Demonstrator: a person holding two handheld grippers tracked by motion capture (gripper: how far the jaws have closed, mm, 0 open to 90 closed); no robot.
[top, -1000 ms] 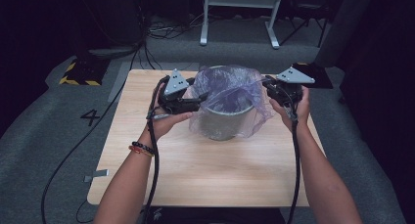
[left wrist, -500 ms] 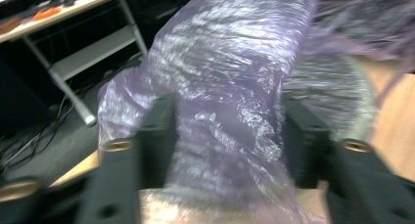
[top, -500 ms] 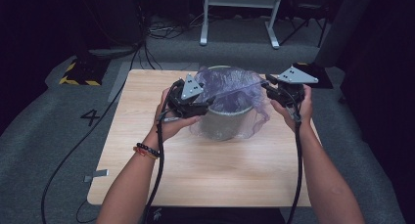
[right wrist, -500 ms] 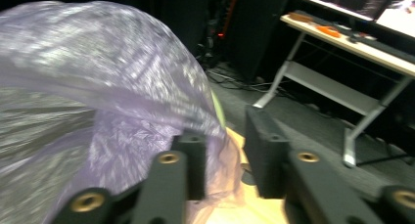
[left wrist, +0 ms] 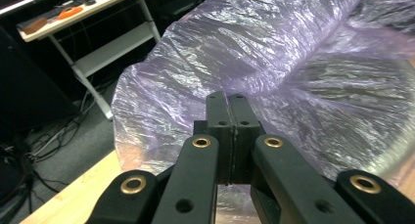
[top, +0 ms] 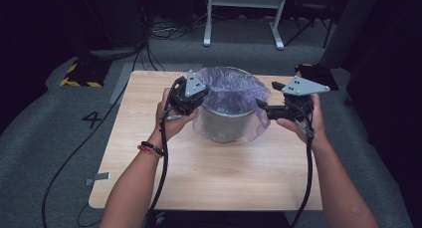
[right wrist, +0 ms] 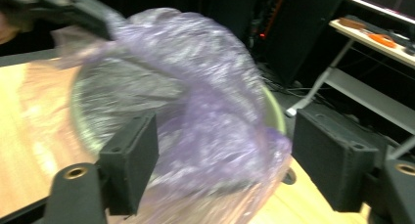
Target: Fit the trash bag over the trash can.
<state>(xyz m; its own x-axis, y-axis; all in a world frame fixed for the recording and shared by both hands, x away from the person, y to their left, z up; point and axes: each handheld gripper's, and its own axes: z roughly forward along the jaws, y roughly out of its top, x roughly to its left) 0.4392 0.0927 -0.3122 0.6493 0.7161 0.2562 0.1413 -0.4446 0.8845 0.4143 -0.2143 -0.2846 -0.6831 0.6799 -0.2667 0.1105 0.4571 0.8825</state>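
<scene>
On the pale wooden desk (top: 149, 158), the left tool (top: 198, 99) is held at the left rim of the round grey metal bucket (top: 226, 126). Its jaws have just been closing and are clenched, apparently pinching the thin, crinkled purple plastic bag (top: 231, 86) lining the bucket mid-desk. The right tool (top: 263, 108), just beside the bag's right edge, has just been opening and is released.

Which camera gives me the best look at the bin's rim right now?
The high view: it shows the bin whole on the table, with the purple bag draped over its rim. The right gripper view shows a blurred stretch of rim behind the bag. The left gripper view gives mostly bag, with a bit of rim at the right edge.
</scene>
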